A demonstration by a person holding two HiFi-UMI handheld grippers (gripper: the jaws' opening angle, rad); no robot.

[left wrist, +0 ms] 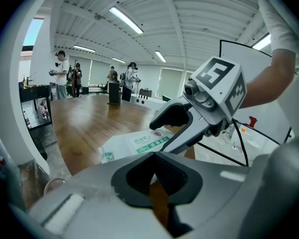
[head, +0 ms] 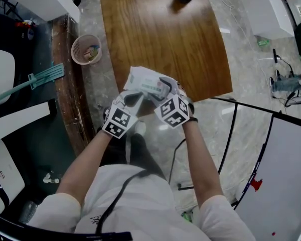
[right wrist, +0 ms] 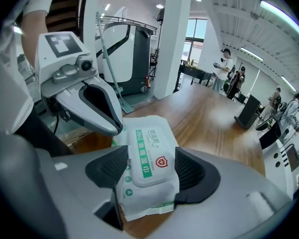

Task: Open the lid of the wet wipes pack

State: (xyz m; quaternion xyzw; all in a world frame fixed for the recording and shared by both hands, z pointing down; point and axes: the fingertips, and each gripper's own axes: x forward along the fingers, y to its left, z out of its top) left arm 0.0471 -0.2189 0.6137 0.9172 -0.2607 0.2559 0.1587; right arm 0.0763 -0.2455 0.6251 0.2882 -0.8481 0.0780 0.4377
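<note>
— What was the table (head: 155, 34) like, upper centre?
— Wood, varnished to a gloss, with the grain showing. The floor (head: 251, 119) at the right looked like polished stone.
— And the wet wipes pack (right wrist: 145, 203)?
— Soft white plastic film, slightly crinkled at the ends. Its lid (right wrist: 147, 156) was smooth, stiffer plastic with a faint sheen.
— The right gripper (right wrist: 150, 163)?
— Matt grey plastic shells. Its pads (right wrist: 105, 167) were black, finely ribbed and rubbery-looking. The shirt (head: 140, 205) at the bottom was plain matt cloth.
</note>
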